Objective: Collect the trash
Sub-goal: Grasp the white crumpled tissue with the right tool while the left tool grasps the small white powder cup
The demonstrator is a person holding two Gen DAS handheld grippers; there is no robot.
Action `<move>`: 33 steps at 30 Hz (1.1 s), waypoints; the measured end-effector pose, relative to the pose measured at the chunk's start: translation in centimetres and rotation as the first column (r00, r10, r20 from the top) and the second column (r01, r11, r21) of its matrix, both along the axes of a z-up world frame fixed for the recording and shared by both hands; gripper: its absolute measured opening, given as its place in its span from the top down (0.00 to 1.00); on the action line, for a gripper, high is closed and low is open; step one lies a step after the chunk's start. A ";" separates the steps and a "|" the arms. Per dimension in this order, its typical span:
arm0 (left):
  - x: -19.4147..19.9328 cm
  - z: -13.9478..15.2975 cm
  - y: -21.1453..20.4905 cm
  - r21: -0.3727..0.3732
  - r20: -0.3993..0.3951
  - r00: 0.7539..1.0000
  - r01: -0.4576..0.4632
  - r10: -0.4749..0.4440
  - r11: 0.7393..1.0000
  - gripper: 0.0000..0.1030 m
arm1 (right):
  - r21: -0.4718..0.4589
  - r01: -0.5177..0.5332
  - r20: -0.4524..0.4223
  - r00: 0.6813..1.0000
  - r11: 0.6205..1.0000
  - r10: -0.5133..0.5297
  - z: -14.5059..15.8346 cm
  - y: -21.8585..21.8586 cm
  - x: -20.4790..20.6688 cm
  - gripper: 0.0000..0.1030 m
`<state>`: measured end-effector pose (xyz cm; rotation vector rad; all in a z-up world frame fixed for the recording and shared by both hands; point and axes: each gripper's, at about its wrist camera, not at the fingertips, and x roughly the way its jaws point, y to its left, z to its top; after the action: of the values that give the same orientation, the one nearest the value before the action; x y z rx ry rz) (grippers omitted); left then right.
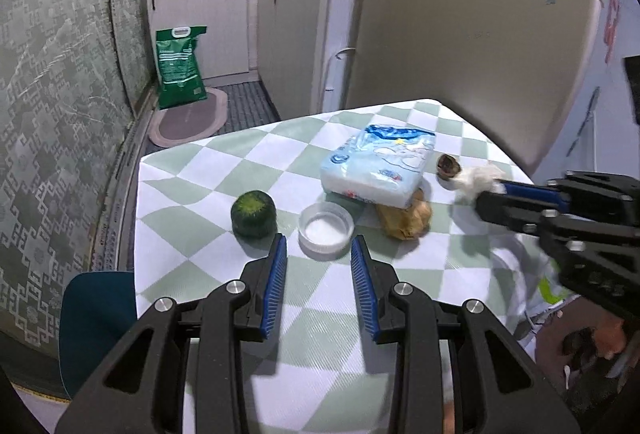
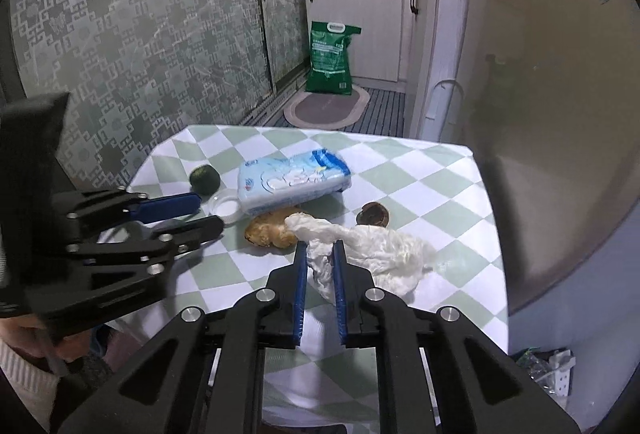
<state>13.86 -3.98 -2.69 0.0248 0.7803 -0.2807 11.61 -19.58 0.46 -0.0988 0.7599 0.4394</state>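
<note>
On the checked tablecloth [image 2: 420, 173] lies a crumpled white tissue [image 2: 380, 246]. My right gripper [image 2: 320, 254] is shut on its near end, also seen from the side as the right gripper [image 1: 490, 193] with the tissue [image 1: 476, 179] at its tips. Just beyond are a brown shell [image 2: 374, 213], a tan lumpy piece [image 2: 268, 230] and a blue-white tissue pack [image 2: 292, 181]. My left gripper [image 1: 319, 246] hangs open over the table, with nothing between its fingers, just short of a small white dish [image 1: 326, 232] and a green round fruit [image 1: 253, 213].
A large fridge [image 1: 480, 25] stands behind the table's far right corner. A teal chair [image 1: 96, 322] is at the table's left edge. On the floor beyond are a green sack [image 1: 180, 67] and an oval rug [image 1: 188, 117]. A white basket [image 2: 548, 370] sits low right.
</note>
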 end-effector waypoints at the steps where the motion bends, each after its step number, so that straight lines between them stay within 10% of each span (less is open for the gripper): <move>1: 0.1 0.0 -0.1 -0.002 -0.002 1.000 -0.001 0.001 1.000 0.65 | 0.008 -0.003 0.003 1.000 1.000 0.003 0.2 -0.2 -0.2 0.88; 33: -0.5 1.8 1.1 -0.007 0.044 0.999 0.005 -0.005 1.000 0.69 | 0.139 -0.063 0.059 0.997 0.988 0.056 4.6 0.4 -2.2 0.88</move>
<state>13.38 -2.91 -0.91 0.0263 0.7354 -0.2867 9.42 -19.15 5.07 -0.0019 0.6709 0.5435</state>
